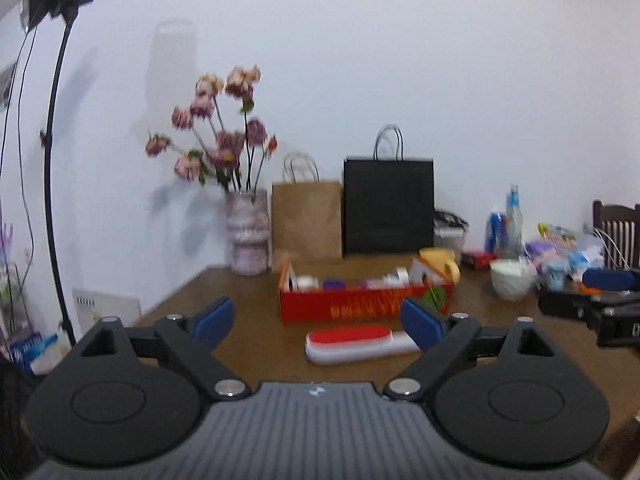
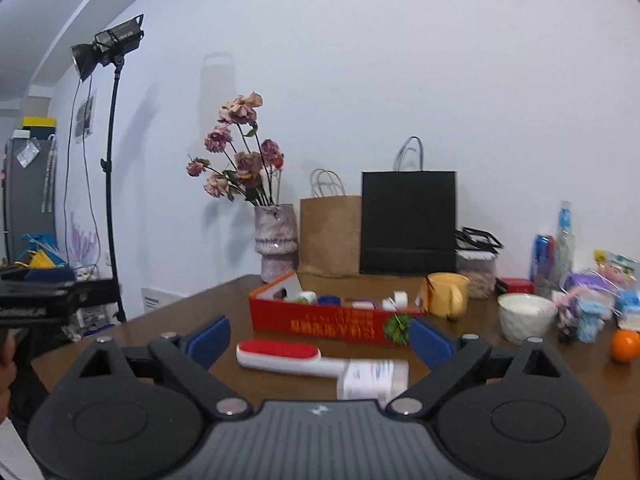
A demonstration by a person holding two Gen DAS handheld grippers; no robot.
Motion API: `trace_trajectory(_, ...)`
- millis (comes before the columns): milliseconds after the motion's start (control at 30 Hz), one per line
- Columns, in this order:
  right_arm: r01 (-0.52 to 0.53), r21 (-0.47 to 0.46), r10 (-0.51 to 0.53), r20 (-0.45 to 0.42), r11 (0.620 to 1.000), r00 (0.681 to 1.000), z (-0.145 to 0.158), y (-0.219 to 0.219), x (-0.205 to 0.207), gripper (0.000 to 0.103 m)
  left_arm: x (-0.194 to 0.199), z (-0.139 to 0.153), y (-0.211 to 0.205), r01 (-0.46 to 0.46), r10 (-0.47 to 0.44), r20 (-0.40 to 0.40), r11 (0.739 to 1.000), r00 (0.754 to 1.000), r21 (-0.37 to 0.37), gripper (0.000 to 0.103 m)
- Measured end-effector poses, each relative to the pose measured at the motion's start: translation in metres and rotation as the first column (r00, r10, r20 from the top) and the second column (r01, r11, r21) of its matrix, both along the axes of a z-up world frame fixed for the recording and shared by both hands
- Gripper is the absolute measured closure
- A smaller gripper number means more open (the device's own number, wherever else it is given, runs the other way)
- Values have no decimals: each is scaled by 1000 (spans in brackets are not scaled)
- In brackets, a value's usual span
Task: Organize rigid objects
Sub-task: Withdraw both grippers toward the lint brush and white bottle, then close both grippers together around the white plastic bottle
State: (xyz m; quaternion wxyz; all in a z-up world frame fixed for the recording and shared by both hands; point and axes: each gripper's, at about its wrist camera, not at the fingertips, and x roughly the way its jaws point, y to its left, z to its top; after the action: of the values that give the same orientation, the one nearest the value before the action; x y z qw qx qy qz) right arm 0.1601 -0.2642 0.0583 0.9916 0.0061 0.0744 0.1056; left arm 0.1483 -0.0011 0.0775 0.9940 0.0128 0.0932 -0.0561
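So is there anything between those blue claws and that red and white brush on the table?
Nothing visible. Both the left gripper and right gripper are open and empty, with only bare table before the brush.

The red box [image 2: 334, 322] at mid-table carries a line of yellow-orange characters along its near side, too blurred to read. The white carton [image 2: 374, 378] lying nearer shows faint bluish print, also illegible. Nothing else bears readable text.

Left claw [image 1: 318, 320] and right claw [image 2: 320, 338] both spread wide, nothing between pads, pointing near level.
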Motion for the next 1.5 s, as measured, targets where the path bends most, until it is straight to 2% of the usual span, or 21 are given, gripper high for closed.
trace_trajectory(100, 4, 31, -3, -18, 1000, 1000, -19, -1, -25, 6, -22, -18, 8, -8, 8, -26, 1000, 1000, -6, 7)
trace_trajectory(200, 13, 12, -12, -55, 1000, 998, -32, 0, -35, 6, -26, -26, 17, -27, 27, -55, 1000, 998, 4, 5)
trace_trajectory(333, 31, 7, -30, -95, 1000, 995, -40, -3, -33, 8, -19, -29, 20, -57, 57, -70, 998, 996, 5, 5)
trace_trajectory(433, 45, 16, -43, -102, 999, 994, -44, -7, -28, 13, -13, -33, 16, -37, 37, -83, 999, 996, 2, 5)
trace_trajectory(533, 39, 26, -36, -108, 999, 993, -50, -11, -22, 13, -6, -44, 9, -15, 16, -102, 1000, 995, 8, 2)
trace_trajectory(767, 76, 35, -70, -151, 997, 986, -62, -28, 13, 13, 31, -65, -11, 25, -24, -167, 1000, 986, 3, 0)
trace_trajectory(1000, 82, 72, -64, -225, 994, 972, -69, -49, 70, 13, 81, -67, -42, 51, -53, -214, 999, 975, -14, 0)
trace_trajectory(1133, 60, 100, -32, -264, 993, 964, -67, -62, 109, 25, 119, -67, -67, 92, -101, -270, 995, 958, -45, 0)
trace_trajectory(1200, 44, 118, -10, -276, 992, 961, -67, -68, 130, 29, 138, -69, -79, 114, -128, -296, 991, 947, -66, 4)
trace_trajectory(1267, 38, 128, 0, -284, 991, 959, -66, -73, 150, 35, 161, -72, -93, 127, -145, -329, 989, 933, -77, 21)
trace_trajectory(1367, 16, 140, 28, -307, 990, 951, -66, -76, 180, 48, 190, -76, -110, 154, -183, -364, 982, 913, -107, 37)
trace_trajectory(1400, 11, 145, 36, -313, 989, 949, -67, -77, 188, 50, 197, -77, -114, 164, -200, -371, 978, 907, -126, 40)
trace_trajectory(1433, 6, 153, 43, -314, 988, 948, -68, -78, 197, 55, 206, -78, -118, 182, -228, -385, 971, 894, -153, 47)
trace_trajectory(1500, -6, 168, 60, -322, 986, 945, -72, -78, 209, 63, 220, -81, -124, 209, -273, -407, 958, 872, -194, 54)
